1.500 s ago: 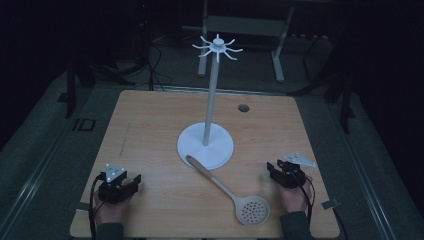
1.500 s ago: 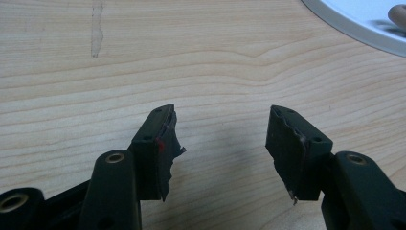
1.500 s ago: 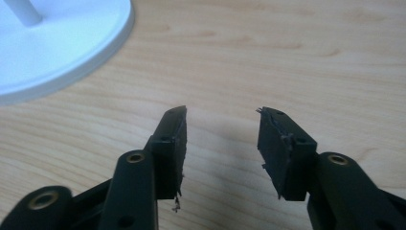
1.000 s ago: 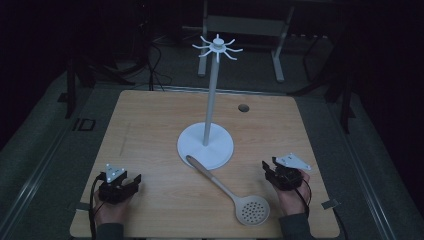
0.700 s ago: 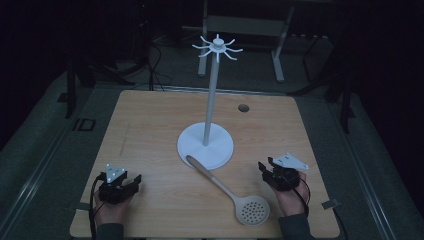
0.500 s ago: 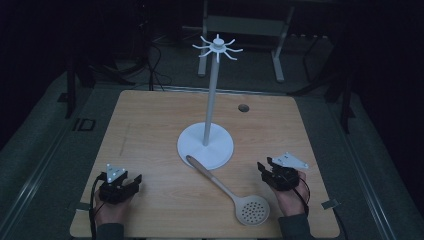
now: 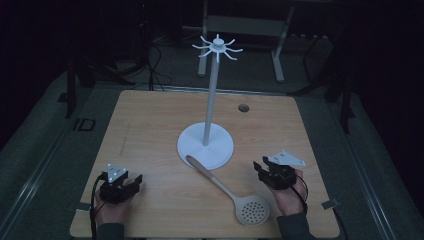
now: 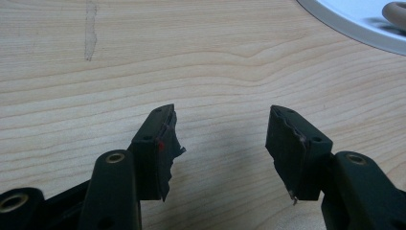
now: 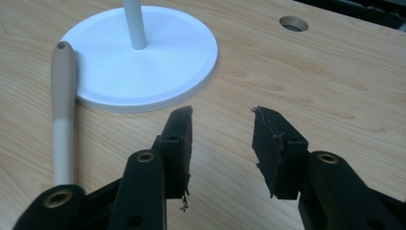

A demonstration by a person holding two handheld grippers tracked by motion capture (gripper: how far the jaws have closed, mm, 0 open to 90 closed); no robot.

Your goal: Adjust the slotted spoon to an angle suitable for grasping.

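Your right gripper (image 9: 221, 124) gaped empty at lower right, your left gripper (image 8: 221, 129) likewise released at lower left. Between them lay the slotted spoon (image 7: 235, 192), handle tip resting on the rack base (image 9: 163, 57); the high view revealed its perforated bowl.

Bare table (image 7: 150, 130) ahead of left claw (image 7: 131, 183); slotted spoon (image 7: 230, 192) and white stand (image 7: 206, 145) beside right claw (image 7: 261, 168)
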